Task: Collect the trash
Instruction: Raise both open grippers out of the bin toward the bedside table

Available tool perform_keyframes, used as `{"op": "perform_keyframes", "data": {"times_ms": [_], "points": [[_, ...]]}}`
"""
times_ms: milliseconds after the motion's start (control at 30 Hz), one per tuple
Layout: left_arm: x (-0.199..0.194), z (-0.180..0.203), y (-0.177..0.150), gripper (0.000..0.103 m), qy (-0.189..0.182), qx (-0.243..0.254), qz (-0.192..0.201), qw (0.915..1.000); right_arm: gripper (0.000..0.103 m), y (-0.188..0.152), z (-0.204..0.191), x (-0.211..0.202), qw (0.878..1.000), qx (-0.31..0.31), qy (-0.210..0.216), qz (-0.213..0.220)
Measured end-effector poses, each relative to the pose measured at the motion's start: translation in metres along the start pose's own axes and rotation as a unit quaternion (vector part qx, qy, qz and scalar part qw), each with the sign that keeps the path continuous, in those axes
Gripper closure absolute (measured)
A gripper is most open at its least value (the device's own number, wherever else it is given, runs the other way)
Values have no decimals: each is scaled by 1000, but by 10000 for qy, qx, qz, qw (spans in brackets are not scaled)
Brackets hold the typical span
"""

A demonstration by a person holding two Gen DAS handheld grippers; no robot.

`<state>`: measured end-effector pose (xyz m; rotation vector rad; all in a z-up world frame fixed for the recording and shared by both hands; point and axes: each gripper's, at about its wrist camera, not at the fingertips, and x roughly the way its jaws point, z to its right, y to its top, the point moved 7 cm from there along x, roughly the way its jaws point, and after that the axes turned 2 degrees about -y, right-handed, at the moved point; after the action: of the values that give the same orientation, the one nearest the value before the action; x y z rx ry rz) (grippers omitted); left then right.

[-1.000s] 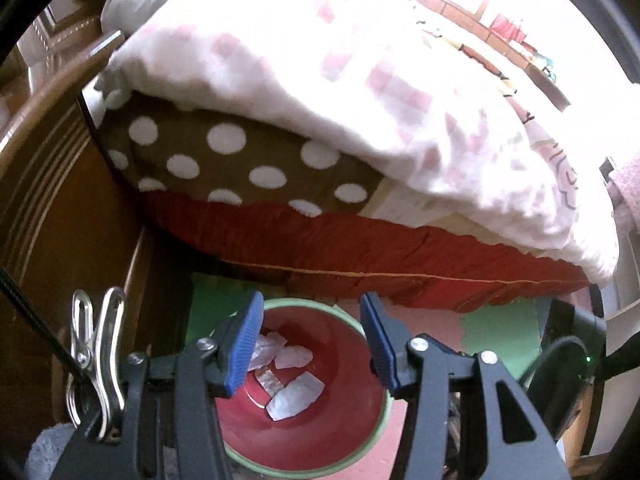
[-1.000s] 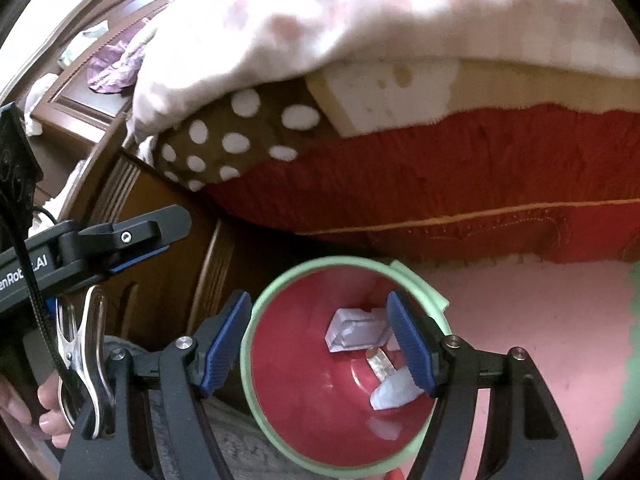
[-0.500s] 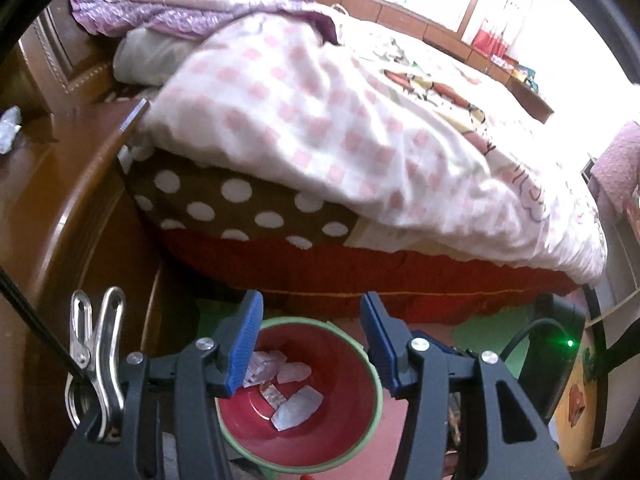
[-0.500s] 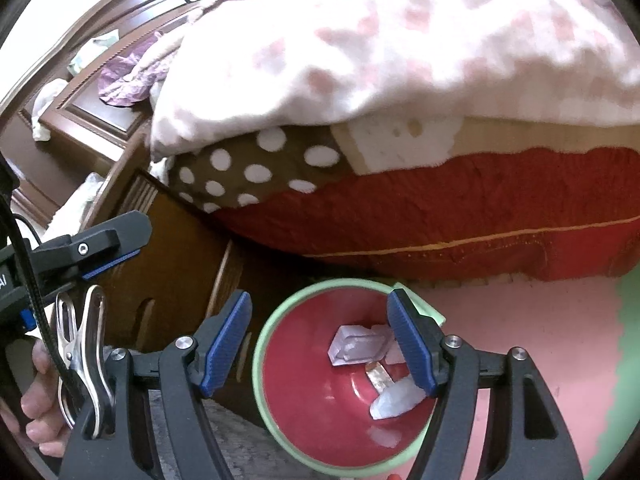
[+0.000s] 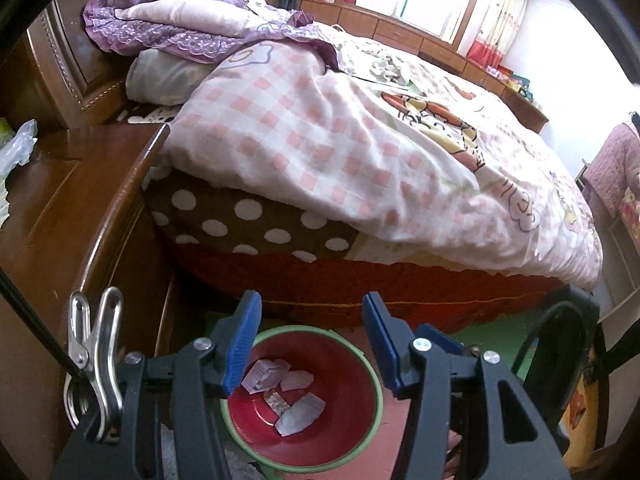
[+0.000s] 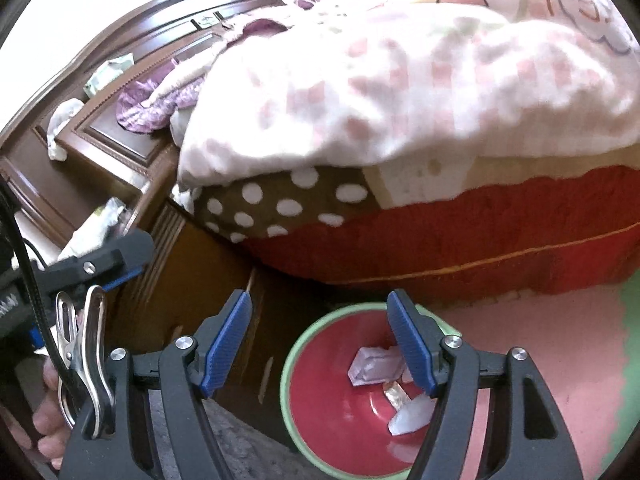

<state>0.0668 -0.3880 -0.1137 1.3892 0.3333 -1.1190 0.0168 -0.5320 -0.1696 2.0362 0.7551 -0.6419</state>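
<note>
Bedroom floor with pink and green foam mats (image 6: 560, 332), right beside a big bed (image 5: 400, 280) that has a red skirt, a brown polka-dot sheet and a pink-checked white quilt (image 5: 320, 140) hanging over the edge. Dark wooden nightstand (image 5: 72, 208) sits to the left, with a crumpled clear plastic bag (image 5: 16, 144) on top.

Down on the floor, next to the nightstand and just in front of the bed skirt, there's a round red bin with a pale green rim (image 5: 372, 432). The trash is already in it: a few pale crumpled wrappers and scraps (image 5: 300, 414) lying at the bottom.

Both tools hang above the bin, tilted down toward it. The left gripper (image 5: 312, 340) has its blue-padded jaws spread apart with nothing between them, and the right gripper (image 6: 320, 344) is the same, gaping a bit wider and empty too. In the right wrist view you can spot the left gripper off to the side, plus some fingers (image 6: 48, 420) of the person at the lower left edge.
</note>
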Motion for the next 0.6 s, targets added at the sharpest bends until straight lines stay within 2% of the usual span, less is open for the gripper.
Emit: {"op": "perform_keyframes", "data": {"times_ms": [367,467,600], "points": [[-55,-1,13,47,-222,-4,483,9986,31,11,-36,-23,9993,-222,236,201],[-74,-4,18,42,-231,18,679,9974,31,12,-50,-28,9987,-343,269,251],[-88,-12,23,41,-285,-64,807,9963,31,13,-62,-33,9980,-452,295,327]]}}
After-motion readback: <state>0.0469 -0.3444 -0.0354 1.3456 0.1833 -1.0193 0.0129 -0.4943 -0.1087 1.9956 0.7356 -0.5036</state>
